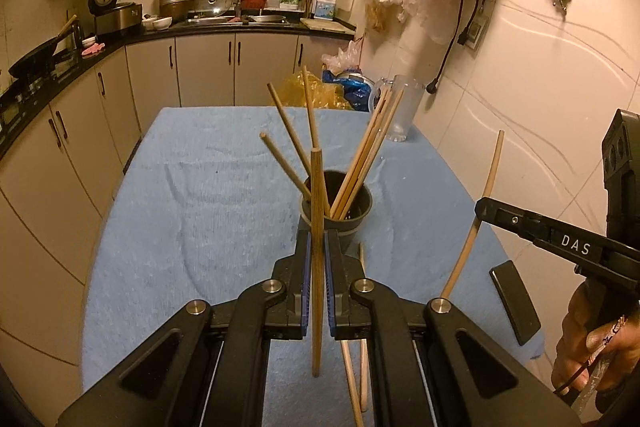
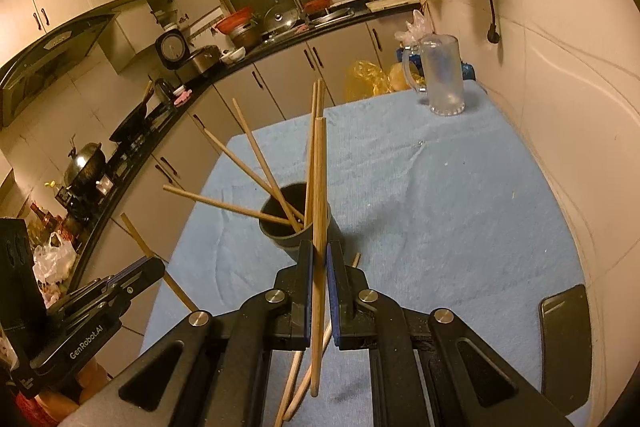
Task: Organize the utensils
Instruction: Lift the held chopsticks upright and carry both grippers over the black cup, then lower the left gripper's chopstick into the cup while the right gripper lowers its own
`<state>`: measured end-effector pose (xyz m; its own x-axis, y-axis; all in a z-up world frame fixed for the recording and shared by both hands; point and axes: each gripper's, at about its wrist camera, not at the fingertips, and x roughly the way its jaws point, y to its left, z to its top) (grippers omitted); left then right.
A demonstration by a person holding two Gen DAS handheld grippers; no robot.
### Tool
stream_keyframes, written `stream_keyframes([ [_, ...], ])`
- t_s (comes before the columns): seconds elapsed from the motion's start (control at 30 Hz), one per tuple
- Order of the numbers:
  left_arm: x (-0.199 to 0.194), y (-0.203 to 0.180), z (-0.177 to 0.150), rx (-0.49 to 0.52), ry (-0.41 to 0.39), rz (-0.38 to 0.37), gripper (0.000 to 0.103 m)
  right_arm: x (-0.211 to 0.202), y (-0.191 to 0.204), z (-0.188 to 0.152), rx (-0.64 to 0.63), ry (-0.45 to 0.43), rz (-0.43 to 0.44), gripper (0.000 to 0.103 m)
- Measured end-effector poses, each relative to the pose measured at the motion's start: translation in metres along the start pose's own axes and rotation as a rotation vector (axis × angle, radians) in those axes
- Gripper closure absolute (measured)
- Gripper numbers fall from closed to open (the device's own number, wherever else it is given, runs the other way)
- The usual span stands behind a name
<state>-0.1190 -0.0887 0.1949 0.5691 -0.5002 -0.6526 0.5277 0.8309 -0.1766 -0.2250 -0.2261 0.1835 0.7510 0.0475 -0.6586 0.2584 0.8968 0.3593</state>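
Observation:
A dark round utensil cup (image 1: 339, 206) stands on the blue cloth with several wooden chopsticks (image 1: 366, 151) leaning out of it; it also shows in the right wrist view (image 2: 288, 223). My left gripper (image 1: 318, 247) is shut on one upright chopstick (image 1: 317, 259) just in front of the cup. My right gripper (image 2: 319, 259) is shut on another upright chopstick (image 2: 319, 227) near the cup's right rim. It shows at the right of the left view (image 1: 482, 209) with its chopstick (image 1: 478, 215). Two loose chopsticks (image 1: 354, 367) lie on the cloth below the grippers.
The table carries a blue cloth (image 2: 440, 187). A frosted glass mug (image 2: 442, 75) stands at its far right corner. A black phone (image 2: 566, 343) lies near the right edge by the tiled wall. Kitchen counters with cookware run along the left and back.

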Motion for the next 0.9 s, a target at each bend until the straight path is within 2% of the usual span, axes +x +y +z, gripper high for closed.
stream_keyframes([
  [0.4,-0.02,-0.004,0.04,-0.011,-0.067,-0.015,0.097,-0.011,-0.003,0.032,0.015,-0.057,0.031,0.096],
  [0.7,-0.036,-0.011,0.087,-0.005,-0.14,-0.039,0.097,-0.019,-0.001,0.069,0.015,-0.121,0.052,0.096],
  [0.9,-0.034,-0.015,0.119,-0.005,-0.176,-0.047,0.097,-0.017,0.008,0.093,0.004,-0.16,0.055,0.096],
])
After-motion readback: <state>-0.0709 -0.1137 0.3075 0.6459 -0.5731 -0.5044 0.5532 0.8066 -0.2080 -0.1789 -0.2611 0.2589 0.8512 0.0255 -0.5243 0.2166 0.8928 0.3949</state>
